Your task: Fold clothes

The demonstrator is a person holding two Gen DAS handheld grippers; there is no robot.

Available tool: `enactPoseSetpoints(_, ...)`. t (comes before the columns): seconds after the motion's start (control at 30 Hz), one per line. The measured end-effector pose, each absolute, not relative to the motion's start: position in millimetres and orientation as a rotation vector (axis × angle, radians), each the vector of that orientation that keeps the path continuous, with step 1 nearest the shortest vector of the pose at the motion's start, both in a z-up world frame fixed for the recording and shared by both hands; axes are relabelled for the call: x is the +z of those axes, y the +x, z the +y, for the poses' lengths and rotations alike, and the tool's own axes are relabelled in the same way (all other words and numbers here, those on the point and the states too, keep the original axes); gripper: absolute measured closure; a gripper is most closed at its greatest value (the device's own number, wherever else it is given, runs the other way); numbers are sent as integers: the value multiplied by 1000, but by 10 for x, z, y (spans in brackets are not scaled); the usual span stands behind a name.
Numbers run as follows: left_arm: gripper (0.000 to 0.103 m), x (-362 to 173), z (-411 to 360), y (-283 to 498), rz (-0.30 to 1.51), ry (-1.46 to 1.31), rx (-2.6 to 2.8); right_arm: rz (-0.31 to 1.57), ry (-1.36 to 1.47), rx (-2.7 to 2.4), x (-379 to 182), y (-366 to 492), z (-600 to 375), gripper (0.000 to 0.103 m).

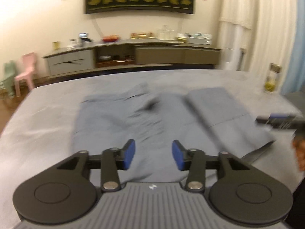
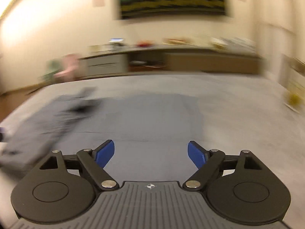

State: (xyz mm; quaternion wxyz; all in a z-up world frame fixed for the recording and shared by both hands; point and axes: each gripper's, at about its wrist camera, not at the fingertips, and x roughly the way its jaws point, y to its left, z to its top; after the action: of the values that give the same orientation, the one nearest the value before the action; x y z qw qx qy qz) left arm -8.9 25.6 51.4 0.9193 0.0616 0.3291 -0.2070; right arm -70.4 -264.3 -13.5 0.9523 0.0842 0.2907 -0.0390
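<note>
Left gripper (image 1: 153, 155) fingers spread, empty, grey garment (image 1: 122, 118) flat on grey surface (image 1: 38, 118) just ahead, long axis running away from fingers, right side folded over, right gripper (image 2: 151, 154) fingers spread wide, empty, above the cloth.

I can read no words or numbers in either view. The only mark I see is a small white emblem on the left gripper (image 1: 153, 156) body and the right gripper (image 2: 151, 153) body.

The room light is warm, dim and even. The right wrist view is strongly motion-blurred; both views bend at the edges.
</note>
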Motion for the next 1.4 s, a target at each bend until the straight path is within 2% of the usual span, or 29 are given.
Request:
enactPoseSetpoints(0.1,46,653,-251,105,728,123,-507,635,222,-114,-363,-729,-2871,17)
enactPoseSetpoints(0.2,33,721,-891,293,758,155,-584,654,224,-113,-521,-741,-2918,22)
enactPoseSetpoints(0.27,31,710,-1326,415,781,183,-627,643,205,-86,-531,-750,-2850,51)
enactPoseSetpoints(0.3,29,681,-1537,470,800,208,-638,640,214,-63,-524,-751,-2826,72)
enactPoseSetpoints(0.37,27,613,-1945,578,838,255,-661,601,157,-51,-429,-836,-2719,81)
enactPoseSetpoints(0.4,27,554,-2129,619,858,276,-667,579,125,-46,-378,-882,-2662,90)
enactPoseSetpoints(0.47,27,408,-2443,663,902,345,-670,517,69,-25,-270,-986,-2521,94)
enactPoseSetpoints(0.5,27,323,-2556,679,920,386,-665,485,42,-14,-216,-1038,-2449,94)
enactPoseSetpoints(0.57,49,166,-2646,698,931,456,-631,435,20,7,-118,-1122,-2332,94)
enactPoseSetpoints(0.6,83,198,-2552,695,923,442,-633,412,21,23,-74,-1159,-2281,94)
enactPoseSetpoints(0.63,89,230,-2458,693,914,428,-635,401,22,39,-56,-1173,-2240,94)
enactPoseSetpoints(0.7,94,294,-2270,687,898,401,-639,384,23,71,-34,-1191,-2161,94)
enactPoseSetpoints(0.8,97,389,-1987,679,872,360,-644,327,55,125,22,-1257,-2111,92)
enactPoseSetpoints(0.87,97,497,-1769,680,851,322,-645,261,111,192,153,-1368,-2100,82)
enactPoseSetpoints(0.9,97,660,-1545,698,827,272,-635,228,135,229,235,-1431,-2082,62)
enactPoseSetpoints(0.93,97,806,-1225,725,805,213,-610,195,159,267,317,-1493,-2064,48)
enactPoseSetpoints(1.0,97,967,-549,774,775,114,-539,154,177,342,461,-1581,-1976,45)
enactPoseSetpoints(1.1,97,939,458,868,778,-29,-422,213,114,444,465,-1479,-1610,43)
enactPoseSetpoints(1.17,89,638,1033,971,840,-105,-346,311,52,506,310,-1270,-1260,43)
enactPoseSetpoints(1.2,82,474,1285,1005,868,-139,-292,368,29,541,209,-1148,-1083,43)
enactPoseSetpoints(1.23,76,351,1451,964,868,-155,-246,411,-5,560,114,-1064,-915,43)
enactPoseSetpoints(1.27,75,244,1591,874,856,-163,-229,451,-42,576,21,-988,-748,43)
enactPoseSetpoints(1.4,74,-80,1924,513,825,-239,-234,526,-190,574,-123,-921,-407,44)
